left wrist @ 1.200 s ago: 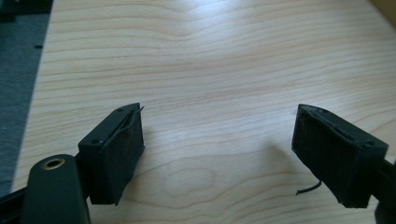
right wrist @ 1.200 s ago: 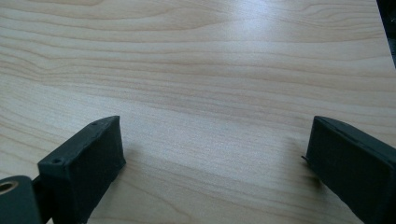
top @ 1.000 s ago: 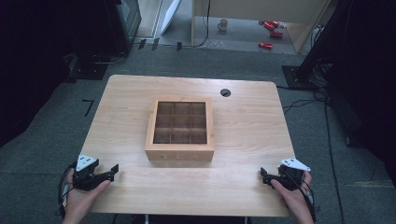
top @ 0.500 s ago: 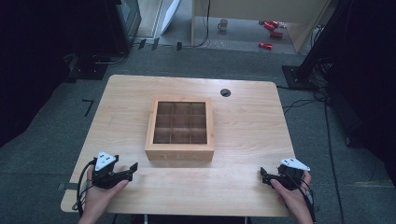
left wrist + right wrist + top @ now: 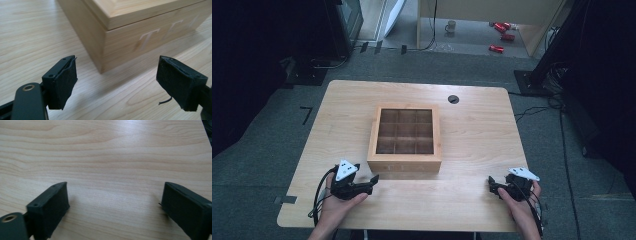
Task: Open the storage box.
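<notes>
- The left claw [image 5: 373, 179], held low over the tabletop [image 5: 472, 145], points at the near left corner of the wooden tea box [image 5: 405, 136]; in the left gripper view its two black pads [image 5: 62, 82] stand wide apart with nothing between them, and the box corner [image 5: 102, 53] sits just ahead, apart from both.
- The right claw [image 5: 492, 186] rests near the tabletop's front edge, well to the right of the box; its jaws have just been closing a little, yet the right gripper view shows its pads [image 5: 50, 210] released, spread over bare wood with nothing between them.
- The tea box stands near the middle of the tabletop, its windowed lid down, showing empty compartments in a grid beneath; pale lettering [image 5: 150, 37] marks its front wall.
- Judged from this, the work has barely begun: the box is untouched and closed, the left claw is on its approach, and any grip, lift or opening of the lid is yet to come.
- Beyond the tabletop, red cans [image 5: 502, 36] and a mug [image 5: 451, 25] lie on the floor.
</notes>
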`<state>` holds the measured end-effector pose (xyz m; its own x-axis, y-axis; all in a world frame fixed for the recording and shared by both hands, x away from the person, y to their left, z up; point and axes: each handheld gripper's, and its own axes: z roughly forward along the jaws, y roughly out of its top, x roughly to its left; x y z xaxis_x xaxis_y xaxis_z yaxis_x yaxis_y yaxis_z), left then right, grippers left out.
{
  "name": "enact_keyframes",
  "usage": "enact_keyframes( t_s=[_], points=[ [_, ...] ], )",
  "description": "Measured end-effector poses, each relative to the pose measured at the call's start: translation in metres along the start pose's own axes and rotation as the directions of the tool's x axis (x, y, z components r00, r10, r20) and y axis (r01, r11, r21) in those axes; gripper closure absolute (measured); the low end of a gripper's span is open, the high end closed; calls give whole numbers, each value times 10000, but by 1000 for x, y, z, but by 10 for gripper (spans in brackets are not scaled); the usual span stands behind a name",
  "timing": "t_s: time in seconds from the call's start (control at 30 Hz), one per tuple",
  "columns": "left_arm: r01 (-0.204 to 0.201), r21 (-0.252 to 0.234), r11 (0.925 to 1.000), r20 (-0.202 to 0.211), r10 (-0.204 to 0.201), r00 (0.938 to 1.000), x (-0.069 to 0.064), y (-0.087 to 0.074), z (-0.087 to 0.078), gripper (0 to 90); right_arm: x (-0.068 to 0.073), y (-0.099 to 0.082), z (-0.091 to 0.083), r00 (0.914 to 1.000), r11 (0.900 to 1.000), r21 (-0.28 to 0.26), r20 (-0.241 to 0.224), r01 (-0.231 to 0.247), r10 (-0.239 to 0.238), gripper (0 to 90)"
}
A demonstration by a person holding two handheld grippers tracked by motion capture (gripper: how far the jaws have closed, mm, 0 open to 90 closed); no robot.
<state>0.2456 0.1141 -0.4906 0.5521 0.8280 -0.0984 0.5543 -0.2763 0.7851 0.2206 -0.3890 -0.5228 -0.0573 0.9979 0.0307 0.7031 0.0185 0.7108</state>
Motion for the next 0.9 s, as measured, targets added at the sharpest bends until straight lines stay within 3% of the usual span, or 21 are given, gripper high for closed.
enact_keyframes(
  t_s=[0.1, 0.13, 0.3, 0.47, 0.73, 0.9],
  points=[
    [18, 38, 10000, 157, -18, 9999, -2, 2, 4, 174, 5, 3, -1, 9997, 9999, -112, -197, -119, 117, 103],
    [-56, 100, 9999, 158, 54, 9999, -5, 4, 7, 174, 9, 8, -2, 9967, 9981, -323, -634, -524, 503, 110],
    [-170, 103, 9998, 200, 168, 9997, -7, 8, 10, 178, 21, 20, -3, 9947, 9961, -624, -848, -631, 577, 122],
    [-330, 30, 9995, 74, 329, 9994, -8, 13, 18, 182, 41, 34, -9, 9901, 9947, -905, -1357, -481, 355, 126],
    [-180, -86, 9998, 16, 180, 9998, -5, 15, 19, 213, 79, 49, -8, 9812, 9940, -1084, -1892, 168, -372, 128],
    [-3, 23, 10000, -190, 3, 9998, -3, 16, 21, 249, 107, 57, -6, 9680, 9918, -1220, -2415, 388, -676, 129]
  ],
)
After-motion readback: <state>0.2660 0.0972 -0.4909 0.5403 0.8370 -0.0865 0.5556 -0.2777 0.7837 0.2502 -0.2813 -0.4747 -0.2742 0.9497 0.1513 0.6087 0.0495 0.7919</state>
